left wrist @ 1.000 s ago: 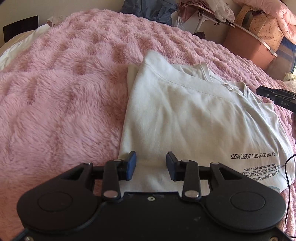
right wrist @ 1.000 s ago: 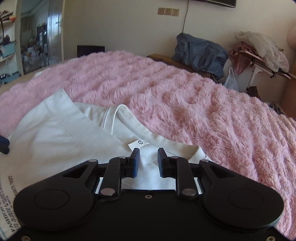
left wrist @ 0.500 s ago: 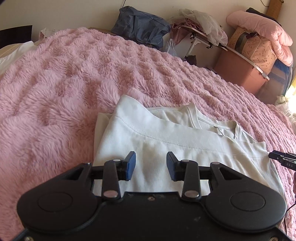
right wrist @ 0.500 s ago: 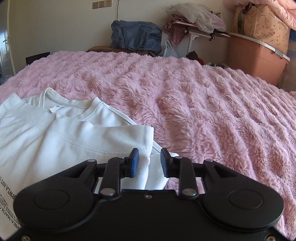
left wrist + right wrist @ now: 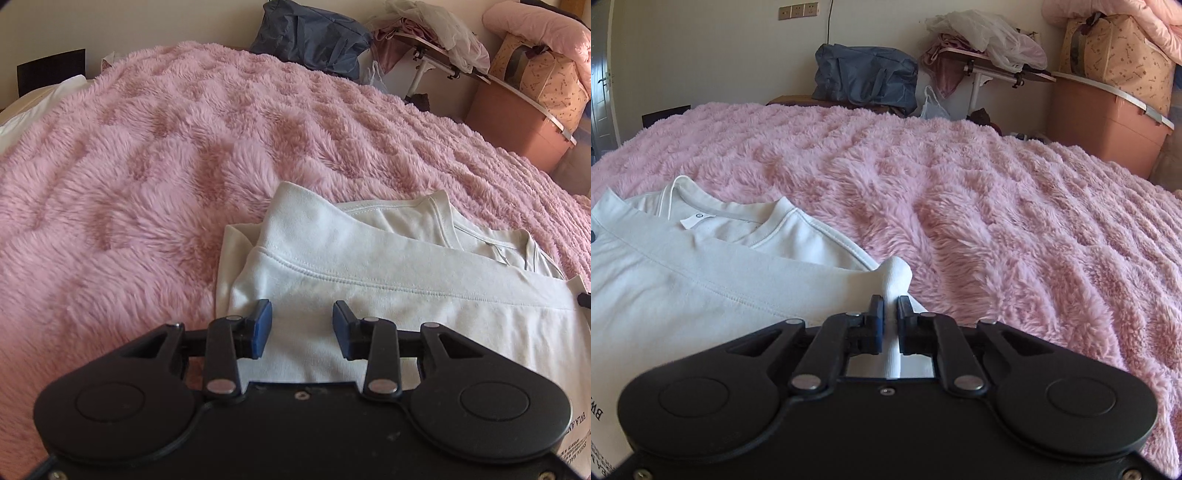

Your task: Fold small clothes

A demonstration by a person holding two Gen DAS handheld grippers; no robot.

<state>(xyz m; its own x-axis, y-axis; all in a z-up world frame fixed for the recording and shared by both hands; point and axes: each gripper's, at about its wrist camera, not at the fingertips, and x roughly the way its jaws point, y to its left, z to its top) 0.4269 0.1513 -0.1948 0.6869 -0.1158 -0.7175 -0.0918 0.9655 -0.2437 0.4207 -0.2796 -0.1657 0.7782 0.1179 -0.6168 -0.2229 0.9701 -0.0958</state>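
Note:
A white T-shirt (image 5: 369,266) lies folded on a fluffy pink blanket (image 5: 147,166), its collar toward the far side and its black print near me. My left gripper (image 5: 302,317) hovers open over the shirt's left end, pads apart with cloth below them. My right gripper (image 5: 890,306) is shut on a pinched-up ridge of the T-shirt (image 5: 701,280) at its right corner, by the pink blanket (image 5: 997,203). One dark tip of the right gripper shows at the right edge of the left wrist view.
Beyond the bed stand a dark blue bag (image 5: 866,77), a small folding table piled with clothes (image 5: 986,48) and a brown storage box (image 5: 1108,125) with a patterned bag on top. A white pillow (image 5: 33,107) lies at the far left.
Both grippers slid toward the collar end of the shirt. The right one moved to the shirt's right corner and closed on a raised fold of cloth. The left stayed open.

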